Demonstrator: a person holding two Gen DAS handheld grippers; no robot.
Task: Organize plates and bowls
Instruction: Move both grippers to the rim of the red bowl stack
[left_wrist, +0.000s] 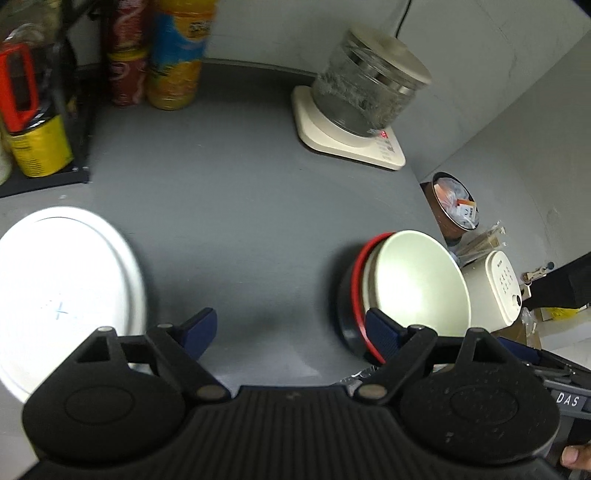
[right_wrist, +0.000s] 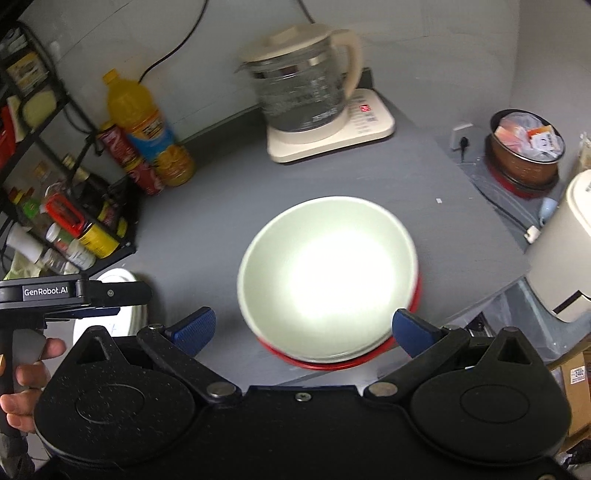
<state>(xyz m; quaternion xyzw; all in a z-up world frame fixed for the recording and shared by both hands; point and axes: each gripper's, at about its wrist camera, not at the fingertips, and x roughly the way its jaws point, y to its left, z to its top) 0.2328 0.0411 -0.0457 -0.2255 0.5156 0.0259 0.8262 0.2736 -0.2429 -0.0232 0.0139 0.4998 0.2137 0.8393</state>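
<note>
A pale green bowl (right_wrist: 328, 273) sits nested in a black bowl with a red rim (right_wrist: 332, 363) on the grey table. The stack also shows in the left wrist view: the green bowl (left_wrist: 417, 280) in the red-rimmed bowl (left_wrist: 356, 291), at the right. A white plate (left_wrist: 62, 291) lies at the left; its edge shows in the right wrist view (right_wrist: 118, 280). My left gripper (left_wrist: 291, 332) is open and empty between plate and bowls. My right gripper (right_wrist: 303, 326) is open, its fingers either side of the bowl stack's near edge.
A glass kettle on a cream base (right_wrist: 314, 96) stands at the back. An orange juice bottle (right_wrist: 147, 125) and red cans (right_wrist: 129, 162) stand beside a black rack of jars (right_wrist: 62, 221) on the left. A copper bin (right_wrist: 524, 155) and a cream appliance (right_wrist: 565, 258) stand off the table's right edge.
</note>
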